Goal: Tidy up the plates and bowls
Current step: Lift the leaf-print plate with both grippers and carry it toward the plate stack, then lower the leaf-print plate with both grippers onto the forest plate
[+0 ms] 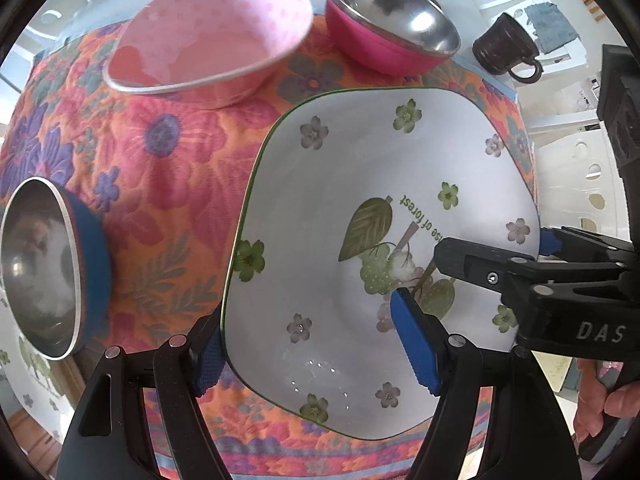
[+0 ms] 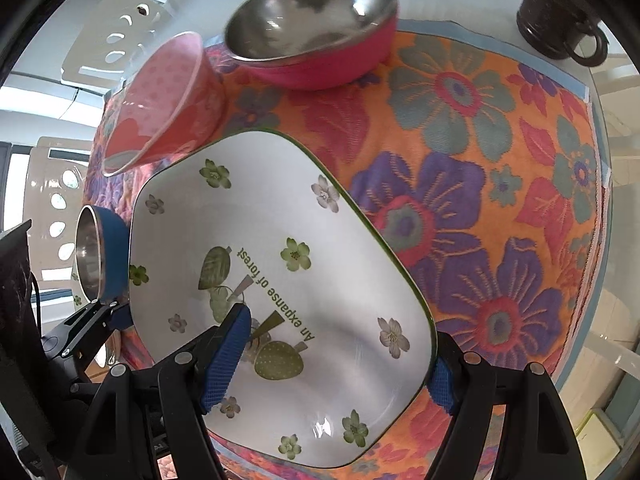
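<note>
The square floral plate [image 1: 352, 184] is gripped from both sides above the flowered tablecloth [image 1: 160, 152]. The left gripper [image 1: 316, 354] is pinched across its near-left rim, one pad under the edge and one on the white face; the right gripper [image 2: 332, 364] is clamped across the opposite rim in the same way. Whether the plate rests on the cloth or is lifted clear cannot be told.

Little sorting appears to be done. The pink dotted bowl [image 1: 212, 36], the magenta steel-lined bowl [image 1: 392, 24] and the blue steel-lined bowl [image 1: 52, 272] are seen standing apart on the cloth, none nested. A second floral plate [image 1: 28, 384] is partly visible beneath the blue bowl. A dark mug [image 1: 508, 48] stands off the cloth. Stacking of the plates and nesting of the bowls are judged still to be done.
</note>
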`<state>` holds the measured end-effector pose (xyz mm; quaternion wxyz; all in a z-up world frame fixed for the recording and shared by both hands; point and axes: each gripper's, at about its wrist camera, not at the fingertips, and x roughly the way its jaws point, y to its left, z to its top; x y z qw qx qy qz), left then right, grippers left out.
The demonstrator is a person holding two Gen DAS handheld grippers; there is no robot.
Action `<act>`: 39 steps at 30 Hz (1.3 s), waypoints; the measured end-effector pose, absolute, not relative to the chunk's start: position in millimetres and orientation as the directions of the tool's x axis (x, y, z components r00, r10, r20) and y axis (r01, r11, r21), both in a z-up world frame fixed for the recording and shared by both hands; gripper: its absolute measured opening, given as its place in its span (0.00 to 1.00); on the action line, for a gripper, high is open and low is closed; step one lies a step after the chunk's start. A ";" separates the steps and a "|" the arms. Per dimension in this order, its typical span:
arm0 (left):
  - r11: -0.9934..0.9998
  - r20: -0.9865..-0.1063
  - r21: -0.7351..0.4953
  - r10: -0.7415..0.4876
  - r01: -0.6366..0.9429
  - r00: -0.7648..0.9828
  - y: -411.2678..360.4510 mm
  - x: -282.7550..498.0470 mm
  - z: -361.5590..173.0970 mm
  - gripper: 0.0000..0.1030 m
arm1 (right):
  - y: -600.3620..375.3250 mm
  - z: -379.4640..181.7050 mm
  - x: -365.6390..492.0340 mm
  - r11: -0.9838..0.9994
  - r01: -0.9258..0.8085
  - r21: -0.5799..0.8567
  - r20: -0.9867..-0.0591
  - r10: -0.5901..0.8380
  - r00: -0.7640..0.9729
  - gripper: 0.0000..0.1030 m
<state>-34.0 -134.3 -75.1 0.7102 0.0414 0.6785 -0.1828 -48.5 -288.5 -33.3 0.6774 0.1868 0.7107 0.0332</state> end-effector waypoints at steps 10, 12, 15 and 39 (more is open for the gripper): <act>0.918 -0.969 -0.224 -0.245 0.329 0.022 -109.1 -31.3 -56.0 0.70 | -257.9 -1.6 -55.0 0.922 0.242 0.301 -0.952 0.306 0.019 0.75; 0.914 -0.967 -0.229 -0.253 0.336 0.030 -101.7 -31.6 -48.5 0.70 | -254.7 4.8 -56.6 0.924 0.245 0.292 -0.955 0.296 0.025 0.75; 0.910 -0.962 -0.240 -0.269 0.337 0.042 -90.6 -30.5 -40.2 0.70 | -247.4 12.7 -54.8 0.926 0.250 0.285 -0.957 0.287 0.026 0.75; 0.936 -0.948 -0.262 -0.295 0.234 0.119 85.6 -6.9 -4.0 0.70 | -107.3 43.7 6.7 0.934 0.158 0.322 -0.947 0.319 0.046 0.75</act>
